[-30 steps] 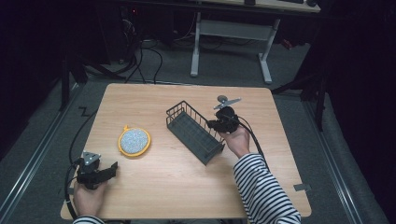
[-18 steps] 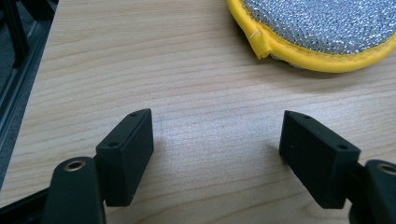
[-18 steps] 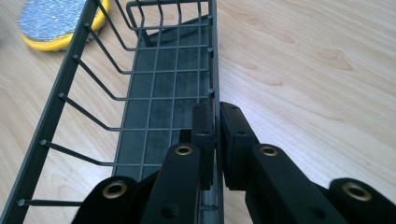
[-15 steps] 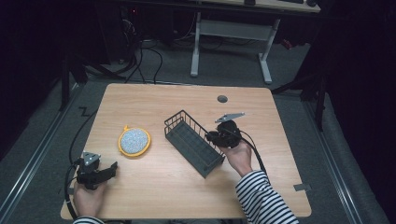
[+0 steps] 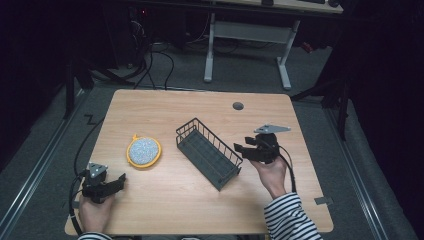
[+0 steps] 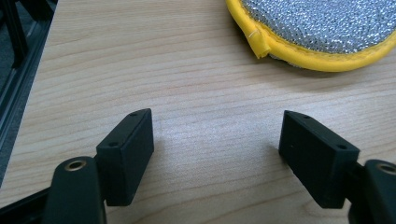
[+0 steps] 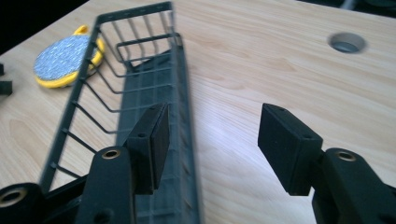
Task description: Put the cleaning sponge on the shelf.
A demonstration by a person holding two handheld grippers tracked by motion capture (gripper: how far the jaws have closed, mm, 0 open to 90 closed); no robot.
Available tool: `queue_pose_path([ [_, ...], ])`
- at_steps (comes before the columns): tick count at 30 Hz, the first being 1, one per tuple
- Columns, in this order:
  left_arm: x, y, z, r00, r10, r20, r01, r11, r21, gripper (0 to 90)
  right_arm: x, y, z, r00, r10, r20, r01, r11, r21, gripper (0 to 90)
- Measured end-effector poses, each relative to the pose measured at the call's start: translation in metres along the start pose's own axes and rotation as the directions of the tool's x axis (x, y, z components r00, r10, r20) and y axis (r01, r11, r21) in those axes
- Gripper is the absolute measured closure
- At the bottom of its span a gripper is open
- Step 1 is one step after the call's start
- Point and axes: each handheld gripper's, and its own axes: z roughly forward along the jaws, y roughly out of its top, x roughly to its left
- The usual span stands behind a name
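Right gripper [image 5: 243, 151] just beside the dark wire basket [image 5: 207, 152], jaws just opened, nothing between them.
Basket's long axis runs diagonally, apparently released; left gripper [image 5: 116, 183] wide, farther off.

Both grippers black w/ chunky rectangular jaw pads, small screw holes, brass-coloured eyelets at the bases. Right gripper [image 5: 240, 148] & left gripper [image 5: 119, 182] each carry a grey three-cornered top plate & black cable. Right sleeve [image 5: 290, 218]: black/white stripes.

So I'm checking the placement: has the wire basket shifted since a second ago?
Yes. The wire basket has slid toward the table's near edge, away from the cable hole.
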Motion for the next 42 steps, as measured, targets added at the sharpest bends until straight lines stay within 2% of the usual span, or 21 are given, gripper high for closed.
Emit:
queue_pose_path([
  [1, 0.0, 0.0, 0.0, 1.0, 0.0, 0.001, 0.0, 1.0, 0.0, 26.4, -0.008, -0.008, -0.01, 0.9997, 0.022, 0.013, -0.021, 0.999, -0.032, 44.1],
  [5, 0.0, 0.0, 0.0, 0.9999, 0.008, 0.009, -0.008, 1.0, -0.004, 28.7, -0.023, -0.026, -0.023, 0.9982, 0.048, 0.035, -0.046, 0.997, -0.062, 43.9],
  [7, 0.0, 0.0, 0.0, 0.9999, 0.009, 0.01, -0.009, 0.9999, -0.004, 28.6, -0.027, -0.032, -0.025, 0.9973, 0.057, 0.046, -0.054, 0.997, -0.06, 44.2],
  [8, 0.0, 0.0, 0.0, 0.9998, 0.01, 0.018, -0.01, 0.9999, -0.004, 28.3, -0.038, -0.047, -0.028, 0.9938, 0.082, 0.075, -0.079, 0.996, -0.049, 44.5],
  [11, 0.001, 0.0, 0.0, 0.9994, 0.002, 0.036, -0.002, 1.0, -0.008, 26.9, -0.05, -0.064, -0.029, 0.9869, 0.132, 0.093, -0.128, 0.991, -0.046, 44.5],
  [17, 0.005, -0.001, -0.001, 0.9989, -0.007, 0.047, 0.007, 0.9999, -0.013, 29.4, -0.064, -0.095, -0.019, 0.9728, 0.177, 0.149, -0.176, 0.984, -0.022, 44.5],
  [21, 0.007, 0.001, -0.003, 0.9981, -0.026, 0.055, 0.026, 0.9997, -0.002, 34.3, -0.069, -0.108, -0.013, 0.9669, 0.177, 0.184, -0.18, 0.984, -0.002, 44.2],
  [23, 0.004, 0.003, -0.003, 0.9981, 0.001, 0.061, -0.002, 0.9997, 0.022, 31.9, -0.073, -0.118, -0.009, 0.9605, 0.169, 0.221, -0.177, 0.984, 0.017, 43.3],
  [26, 0.005, 0.005, -0.005, 0.996, -0.028, 0.085, 0.025, 0.9993, 0.029, 34.0, -0.076, -0.125, -0.007, 0.9533, 0.17, 0.25, -0.183, 0.983, 0.03, 42.2],
  [31, 0.005, 0.011, -0.011, 0.9944, -0.027, 0.102, 0.025, 0.9995, 0.019, 34.0, -0.073, -0.131, -0.008, 0.947, 0.121, 0.298, -0.133, 0.991, 0.02, 41.5],
  [32, 0.004, 0.015, -0.013, 0.9941, -0.027, 0.105, 0.025, 0.9995, 0.017, 34.0, -0.073, -0.131, -0.008, 0.947, 0.121, 0.298, -0.133, 0.991, 0.02, 41.5],
  [33, 0.004, 0.021, -0.015, 0.9935, -0.033, 0.109, 0.03, 0.9992, 0.028, 33.1, -0.07, -0.131, -0.007, 0.9398, 0.083, 0.331, -0.102, 0.994, 0.041, 40.4],
  [34, 0.004, 0.026, -0.015, 0.9931, -0.042, 0.109, 0.038, 0.9985, 0.04, 32.4, -0.069, -0.131, -0.007, 0.9381, 0.078, 0.338, -0.097, 0.994, 0.042, 40.2],
  [36, 0.004, 0.034, -0.014, 0.9912, -0.057, 0.12, 0.05, 0.9968, 0.062, 30.3, -0.07, -0.131, -0.007, 0.9382, 0.086, 0.335, -0.106, 0.994, 0.04, 39.7],
  [39, 0.003, 0.05, -0.011, 0.994, -0.036, 0.103, 0.028, 0.9968, 0.075, 29.1, -0.07, -0.131, -0.007, 0.9374, 0.087, 0.337, -0.106, 0.994, 0.038, 39.4],
  [42, 0.003, 0.066, -0.002, 0.9933, -0.037, 0.11, 0.027, 0.9955, 0.091, 28.5, -0.07, -0.131, -0.006, 0.9371, 0.087, 0.338, -0.106, 0.994, 0.039, 39.3],
])
